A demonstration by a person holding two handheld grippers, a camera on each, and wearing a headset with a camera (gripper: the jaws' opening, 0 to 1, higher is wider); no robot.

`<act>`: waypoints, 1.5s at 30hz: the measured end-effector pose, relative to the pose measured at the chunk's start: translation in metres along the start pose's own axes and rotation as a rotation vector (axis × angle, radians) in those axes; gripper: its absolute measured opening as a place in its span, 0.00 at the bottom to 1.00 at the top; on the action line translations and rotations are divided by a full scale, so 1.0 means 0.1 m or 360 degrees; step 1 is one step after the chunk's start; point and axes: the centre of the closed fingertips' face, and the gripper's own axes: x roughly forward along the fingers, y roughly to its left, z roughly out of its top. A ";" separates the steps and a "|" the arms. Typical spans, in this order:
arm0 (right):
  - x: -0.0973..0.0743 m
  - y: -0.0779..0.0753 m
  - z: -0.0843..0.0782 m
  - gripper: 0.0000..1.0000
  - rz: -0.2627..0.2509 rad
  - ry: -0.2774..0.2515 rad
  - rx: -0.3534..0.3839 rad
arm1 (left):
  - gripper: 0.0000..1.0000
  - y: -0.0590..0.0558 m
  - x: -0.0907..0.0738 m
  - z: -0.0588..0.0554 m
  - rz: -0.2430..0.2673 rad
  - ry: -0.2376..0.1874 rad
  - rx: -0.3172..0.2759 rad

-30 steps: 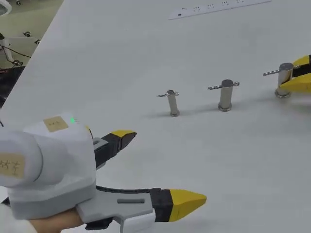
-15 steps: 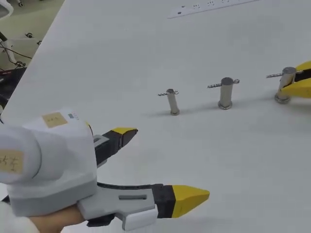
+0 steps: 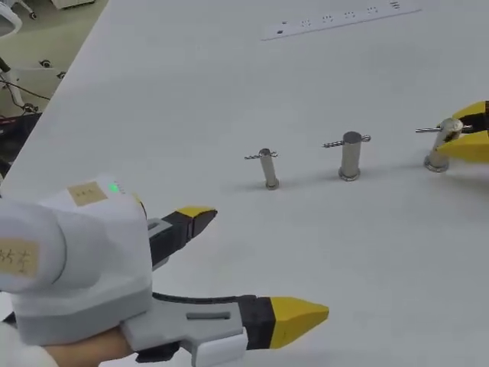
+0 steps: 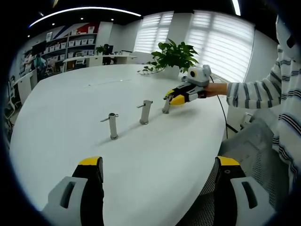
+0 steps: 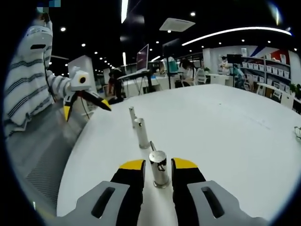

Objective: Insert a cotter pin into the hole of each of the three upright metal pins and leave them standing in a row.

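Observation:
Three upright metal pins stand in a row on the white table, each with a cotter pin through its top: the left pin (image 3: 269, 169), the middle pin (image 3: 351, 157) and the right pin (image 3: 440, 145). My right gripper (image 3: 463, 131) comes in from the right edge, its yellow jaws closed on the right pin's (image 5: 159, 168) top, which leans slightly. In the right gripper view the right gripper (image 5: 159, 170) hugs that pin on both sides. My left gripper (image 3: 258, 264) hovers near the front, open and holding nothing, well short of the left pin (image 4: 113, 126).
A white power strip (image 3: 340, 17) lies at the far side of the table. The table's left edge (image 3: 53, 99) drops to floor clutter. A potted plant (image 4: 174, 55) stands beyond the far rim. A striped sleeve (image 4: 256, 89) reaches in behind the right gripper.
The right gripper has shifted slightly with the right pin, whose top now leans a little. The left gripper stays where it was, still open.

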 end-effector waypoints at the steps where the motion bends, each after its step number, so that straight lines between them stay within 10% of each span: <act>1: -0.02 0.01 0.03 0.27 -0.0007 -0.0011 0.0009 | 0.99 0.00 -0.01 0.00 0.0000 -0.0005 -0.0001; 10: -0.31 0.24 0.50 0.55 -0.0102 -0.0247 0.0190 | 0.99 0.09 -0.14 0.12 0.0039 -0.0114 -0.0032; 16: -0.47 0.47 0.62 0.67 -0.0189 -0.0261 0.0204 | 0.99 0.12 -0.25 0.21 -0.0003 -0.0186 -0.0050; 37: -0.54 1.06 0.30 0.87 -0.0468 0.0001 0.0329 | 0.99 0.39 -0.58 0.09 0.0055 -0.0206 -0.0115; 45: -0.50 1.17 0.37 0.87 -0.0552 -0.0050 0.0369 | 0.99 0.41 -0.62 0.08 0.0075 -0.0217 -0.0134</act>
